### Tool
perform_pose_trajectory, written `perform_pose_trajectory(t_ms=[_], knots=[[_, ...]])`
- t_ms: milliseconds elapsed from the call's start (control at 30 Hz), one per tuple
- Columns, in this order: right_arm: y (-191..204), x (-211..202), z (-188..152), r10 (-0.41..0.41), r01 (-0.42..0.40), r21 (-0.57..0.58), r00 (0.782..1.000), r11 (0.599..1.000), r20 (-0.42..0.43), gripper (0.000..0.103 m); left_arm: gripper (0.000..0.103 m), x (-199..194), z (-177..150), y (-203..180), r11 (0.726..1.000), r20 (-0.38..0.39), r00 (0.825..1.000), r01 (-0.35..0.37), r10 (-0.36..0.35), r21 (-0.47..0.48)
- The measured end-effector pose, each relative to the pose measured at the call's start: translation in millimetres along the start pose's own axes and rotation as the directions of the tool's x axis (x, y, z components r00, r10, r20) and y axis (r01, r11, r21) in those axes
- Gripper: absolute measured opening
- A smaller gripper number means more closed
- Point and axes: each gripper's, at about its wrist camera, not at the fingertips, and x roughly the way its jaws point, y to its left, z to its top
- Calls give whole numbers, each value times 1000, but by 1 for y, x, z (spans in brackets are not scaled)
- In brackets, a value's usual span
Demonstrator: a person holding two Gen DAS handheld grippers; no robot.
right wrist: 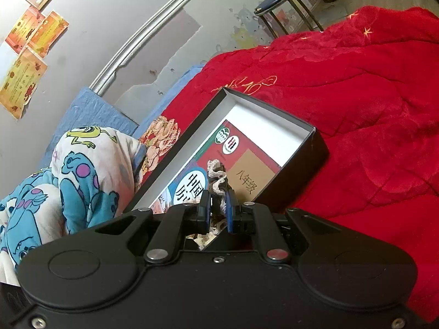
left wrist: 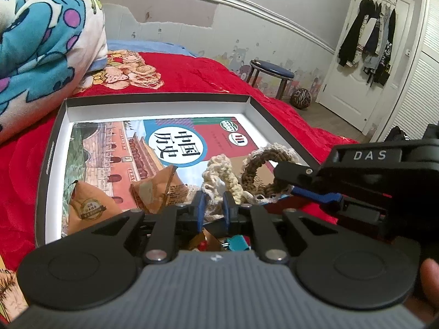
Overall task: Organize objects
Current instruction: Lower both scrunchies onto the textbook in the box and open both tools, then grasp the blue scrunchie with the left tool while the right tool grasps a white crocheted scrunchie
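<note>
A shallow black box (left wrist: 156, 100) with a white inside lies on the red bed cover and holds a history book (left wrist: 175, 142). Two orange snack packets (left wrist: 90, 205) lie on the book. A cream crocheted scrunchie (left wrist: 219, 172) and a brown-and-cream scrunchie (left wrist: 260, 161) rest at the box's near right. My left gripper (left wrist: 214, 205) is shut on the cream scrunchie. My right gripper (right wrist: 218, 211) is shut on the brown scrunchie (right wrist: 218, 176) over the box (right wrist: 274, 112); it also shows in the left wrist view (left wrist: 299, 183).
A cartoon-print quilt (left wrist: 41, 41) is bunched at the left of the box. Small colourful items (left wrist: 219, 242) lie under my left gripper. A blue-topped stool (left wrist: 271, 70) and a patterned ball (left wrist: 301, 98) stand on the floor beyond the bed, near a white door.
</note>
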Motion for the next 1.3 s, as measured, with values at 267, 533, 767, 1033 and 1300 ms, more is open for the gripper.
perform_pose_trajectory(t_ms=[267, 533, 767, 1033, 1300], knots=[[0, 4, -4, -8, 8, -16, 1000, 1000, -11, 14, 43, 0, 1, 8, 999, -10, 1000, 1, -1, -43], [2, 4, -5, -10, 9, -33, 1000, 999, -10, 17, 58, -1, 4, 19, 996, -34, 999, 32, -35, -87], [8, -9, -1, 3, -3, -33, 1000, 999, -25, 46, 60, -8, 4, 12, 997, -40, 998, 45, -47, -58], [5, -25, -3, -31, 29, -39, 998, 999, -46, 47, 61, -22, 9, 7, 997, -19, 997, 71, -72, -32], [-1, -67, -3, -76, 76, -52, 997, 996, -6, 49, 71, -50, 5, -8, 991, 1, 991, 134, -134, 27]])
